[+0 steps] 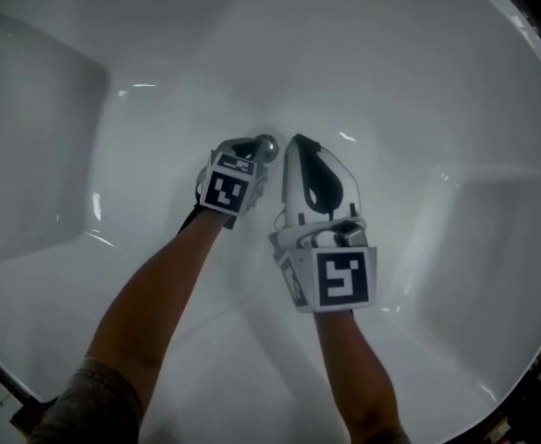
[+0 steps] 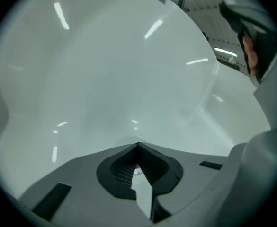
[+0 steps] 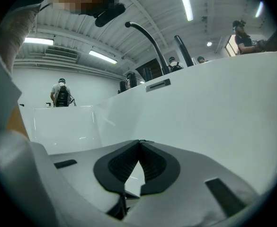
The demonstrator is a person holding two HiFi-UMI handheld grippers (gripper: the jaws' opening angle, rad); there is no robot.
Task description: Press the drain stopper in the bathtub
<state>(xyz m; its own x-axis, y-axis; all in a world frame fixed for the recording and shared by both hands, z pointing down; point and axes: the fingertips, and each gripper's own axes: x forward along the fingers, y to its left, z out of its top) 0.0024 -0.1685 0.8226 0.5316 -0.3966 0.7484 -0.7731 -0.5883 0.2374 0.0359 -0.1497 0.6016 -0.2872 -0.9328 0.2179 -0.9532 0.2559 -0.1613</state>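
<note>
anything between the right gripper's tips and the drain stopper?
Nothing. The head view shows only a narrow strip of bare bathtub floor between the right gripper and the chrome drain stopper.

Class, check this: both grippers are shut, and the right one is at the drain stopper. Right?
No: it is the left gripper, not the right gripper, that is at the stopper, as the head view shows. Both are shut.
</note>
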